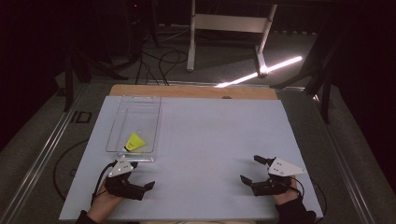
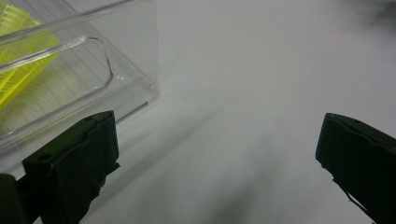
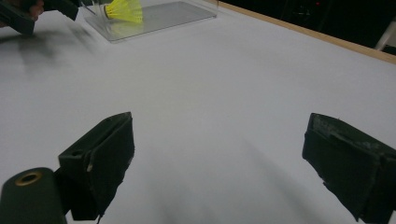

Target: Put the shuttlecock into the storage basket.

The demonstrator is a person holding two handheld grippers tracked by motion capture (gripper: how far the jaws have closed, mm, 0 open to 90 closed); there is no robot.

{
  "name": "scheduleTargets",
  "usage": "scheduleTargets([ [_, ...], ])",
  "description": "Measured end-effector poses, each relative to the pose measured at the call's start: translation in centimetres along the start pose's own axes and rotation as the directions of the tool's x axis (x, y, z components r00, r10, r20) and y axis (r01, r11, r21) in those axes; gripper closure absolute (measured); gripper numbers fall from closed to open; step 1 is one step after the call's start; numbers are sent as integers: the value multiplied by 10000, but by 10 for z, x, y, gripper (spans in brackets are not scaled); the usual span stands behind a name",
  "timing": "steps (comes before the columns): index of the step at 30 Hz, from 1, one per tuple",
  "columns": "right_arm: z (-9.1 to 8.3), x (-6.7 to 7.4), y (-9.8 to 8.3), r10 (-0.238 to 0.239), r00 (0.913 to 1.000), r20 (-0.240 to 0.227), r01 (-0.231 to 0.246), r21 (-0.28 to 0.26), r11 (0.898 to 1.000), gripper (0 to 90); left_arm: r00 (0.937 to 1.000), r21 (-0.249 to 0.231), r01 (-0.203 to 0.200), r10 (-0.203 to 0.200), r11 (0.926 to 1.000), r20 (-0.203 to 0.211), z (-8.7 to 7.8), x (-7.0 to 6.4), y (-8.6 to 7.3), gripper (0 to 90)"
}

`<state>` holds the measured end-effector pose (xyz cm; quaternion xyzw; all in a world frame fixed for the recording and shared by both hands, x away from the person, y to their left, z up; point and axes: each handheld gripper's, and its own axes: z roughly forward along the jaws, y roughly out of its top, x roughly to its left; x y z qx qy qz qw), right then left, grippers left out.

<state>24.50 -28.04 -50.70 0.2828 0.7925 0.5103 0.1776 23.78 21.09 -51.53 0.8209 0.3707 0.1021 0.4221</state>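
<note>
A yellow shuttlecock (image 1: 134, 141) lies at the near end of a clear plastic tray (image 1: 117, 122) on the left of the white table. My left gripper (image 1: 141, 174) rests just below the tray's near edge, jaws wide open with nothing between them. In the left gripper view the tray corner (image 2: 140, 79) stands beside the left jaw, and the yellow shuttlecock (image 2: 18, 56) shows through its wall. My right gripper (image 1: 250, 169) sits near the front right of the table, open and empty. From the right gripper view the shuttlecock (image 3: 123, 10) and tray (image 3: 182, 11) lie far off at top left.
The table's wooden far edge (image 1: 191, 91) runs behind the white surface (image 1: 210, 135). Beyond it on the dark floor are cables (image 1: 161, 63) and a white frame stand (image 1: 229, 28). In the right gripper view the other gripper (image 3: 28, 11) shows at top left.
</note>
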Motion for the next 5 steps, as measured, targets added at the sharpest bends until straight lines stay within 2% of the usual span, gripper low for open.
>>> scheduleTargets([
  [5,0,0,0,-12,10000,4,12,33,10000,93,9999,100,-112,112,9999,-45,1,-1,0,1],
])
